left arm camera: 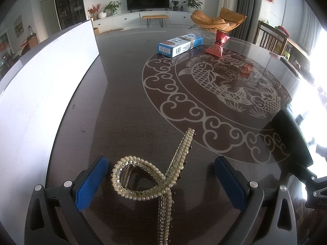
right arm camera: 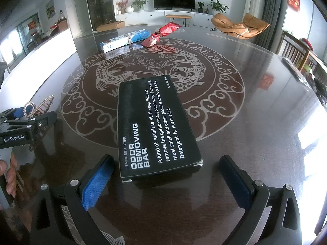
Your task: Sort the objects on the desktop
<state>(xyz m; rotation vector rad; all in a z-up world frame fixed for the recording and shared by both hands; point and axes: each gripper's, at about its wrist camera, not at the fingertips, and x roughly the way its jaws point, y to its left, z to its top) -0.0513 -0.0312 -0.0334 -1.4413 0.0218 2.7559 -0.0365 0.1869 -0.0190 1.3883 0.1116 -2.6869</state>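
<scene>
At the far left we are seeing a tall white board (left arm camera: 40, 85) standing along the edge of the dark glossy table (left arm camera: 126, 102). Next to it, our left gripper (left arm camera: 161, 175) is sitting low over the tabletop with its blue pads (left arm camera: 92, 183) spread wide apart, and a gold hair claw (left arm camera: 151, 179) studded with pearls is lying on the table between them, touching neither pad as far as we can tell. The right wrist camera is catching that same claw (right arm camera: 38, 105) just ahead of the left tool, with a hand (right arm camera: 9, 169) gripping its handle at the frame's edge.

Moving rightward, our right gripper (right arm camera: 165, 175) is likewise resting with fingers wide apart, and a black box (right arm camera: 153, 126) labelled as an odor removing bar is lying flat in front of them, its near end reaching between the pads without contact.

Beyond, at the far side of the table's fish pattern, a blue and white box (right arm camera: 126, 39) bound with a band is lying just beside a red wrapped packet (right arm camera: 161, 33).
</scene>
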